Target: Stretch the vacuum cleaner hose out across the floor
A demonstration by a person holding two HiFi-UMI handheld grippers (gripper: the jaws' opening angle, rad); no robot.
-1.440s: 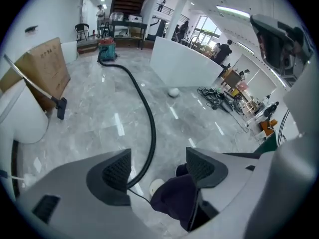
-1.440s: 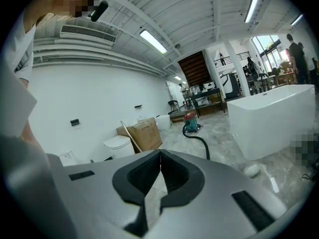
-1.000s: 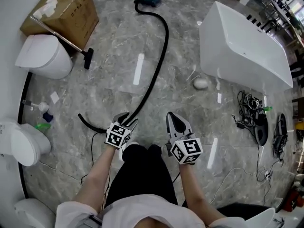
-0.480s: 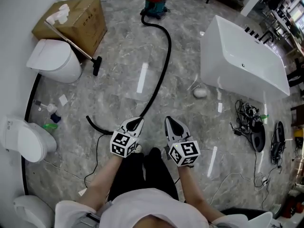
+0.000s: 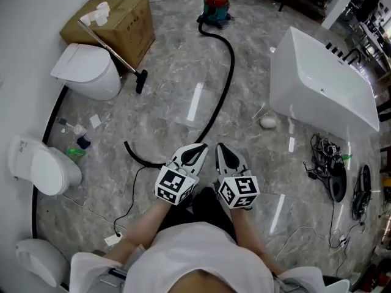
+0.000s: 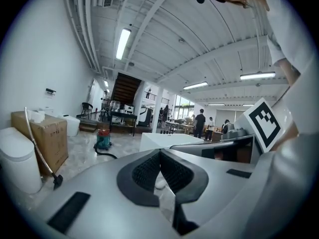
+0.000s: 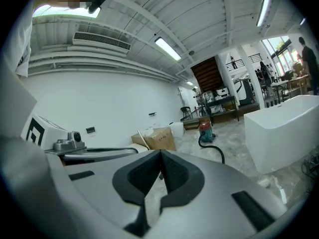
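The marble floor carries everything here, and the white bathtub is the best fixed mark on it. A cardboard box stands well to the left of the bathtub, across the open floor, with a metal vacuum wand leaning on it.

The red and teal vacuum cleaner sits to the left of the bathtub's far end. From it the black vacuum cleaner hose runs in one long bow: it swings toward the bathtub, passes down its left side without touching it, then slants away from the bathtub toward the person's feet. Its free end hooks back up on the side away from the bathtub.

The left claw and right claw are held up side by side, above the hose's near stretch and to the left of the bathtub's near corner. Each gripper view shows the pads pressed together with nothing between them, so neither one has the hose.

As I judge it, most of the job looks done: the hose lies drawn out over a long run of floor and has been let go. What is left, if anything, is the bow in the middle and the hooked free end, which could still be pulled straighter.
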